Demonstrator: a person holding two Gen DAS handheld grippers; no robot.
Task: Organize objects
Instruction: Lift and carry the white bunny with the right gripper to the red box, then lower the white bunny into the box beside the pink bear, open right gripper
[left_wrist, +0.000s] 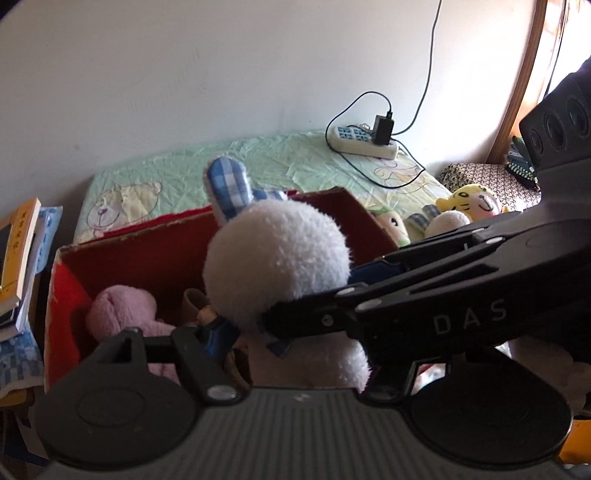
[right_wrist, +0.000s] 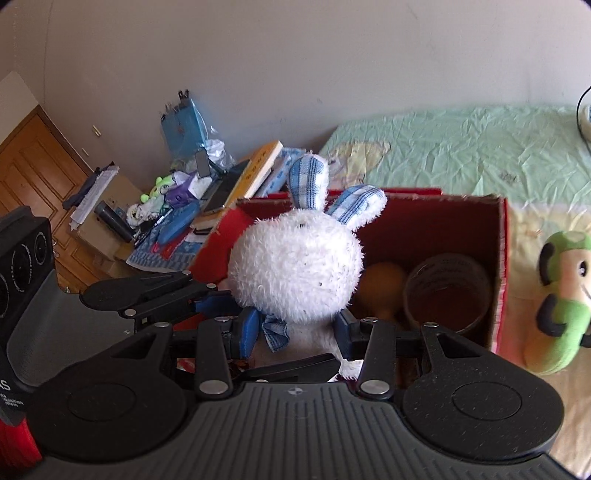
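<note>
A white plush rabbit (right_wrist: 295, 266) with blue checked ears is held over the open red cardboard box (right_wrist: 502, 243). My right gripper (right_wrist: 295, 328) is shut on the rabbit's body at the neck, its blue pads pressing both sides. The rabbit also shows in the left wrist view (left_wrist: 277, 258). My left gripper (left_wrist: 255, 332) sits beside it; the right gripper's arm crosses over it and hides its right finger. In the box lie a pink plush (left_wrist: 122, 310), a clear cup (right_wrist: 447, 291) and a brown plush (right_wrist: 384, 280).
The box (left_wrist: 62, 280) stands on a bed with a green sheet (right_wrist: 461, 147). A green plush (right_wrist: 561, 306) lies right of the box. A yellow tiger plush (left_wrist: 472, 201) and other toys lie beyond it. A power strip (left_wrist: 365, 142) is at the wall. Books (right_wrist: 251, 173) are stacked left.
</note>
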